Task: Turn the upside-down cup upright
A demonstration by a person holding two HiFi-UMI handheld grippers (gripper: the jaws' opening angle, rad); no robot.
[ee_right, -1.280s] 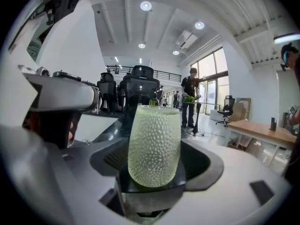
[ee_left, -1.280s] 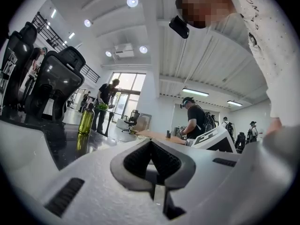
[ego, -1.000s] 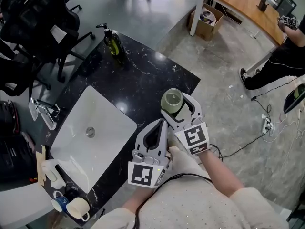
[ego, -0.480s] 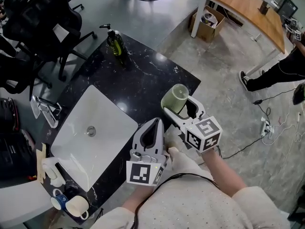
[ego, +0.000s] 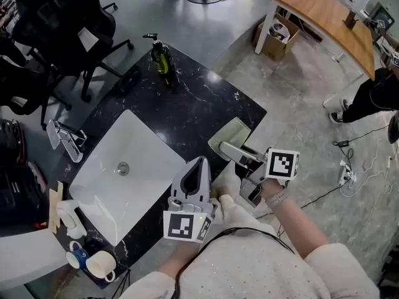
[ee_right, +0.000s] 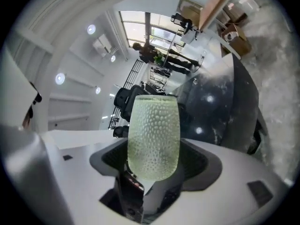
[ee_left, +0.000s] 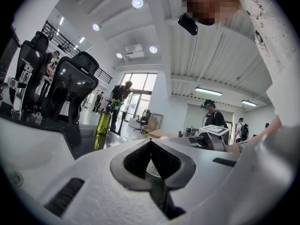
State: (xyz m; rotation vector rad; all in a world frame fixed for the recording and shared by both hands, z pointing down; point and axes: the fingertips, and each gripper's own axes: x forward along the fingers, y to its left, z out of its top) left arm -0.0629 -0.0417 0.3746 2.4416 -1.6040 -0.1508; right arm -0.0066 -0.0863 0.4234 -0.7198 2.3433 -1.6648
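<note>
A pale green dimpled cup (ego: pixel 230 137) is clamped in my right gripper (ego: pixel 235 147) and lies on its side in the air, over the right edge of the black marble counter (ego: pixel 187 104). In the right gripper view the cup (ee_right: pixel 153 135) fills the space between the jaws of the right gripper (ee_right: pixel 153 161), whose pads press on both its sides. My left gripper (ego: pixel 199 165) sits just left of it near the counter's front edge. It is shut with nothing in it, and its tips meet in the left gripper view (ee_left: pixel 151 144).
A white sink basin (ego: pixel 93 185) with a chrome faucet (ego: pixel 63 139) takes up the counter's left. An olive soap bottle (ego: pixel 161 56) stands at the far corner. Mugs (ego: pixel 93 266) sit at the near left. Office chairs (ego: pixel 56 17), a wooden desk (ego: pixel 324 11) and a person (ego: pixel 374 86) surround the counter.
My right gripper has rolled, tipping the cup from standing with its base up to lying sideways, and has risen a little. The left gripper has shifted only slightly.
</note>
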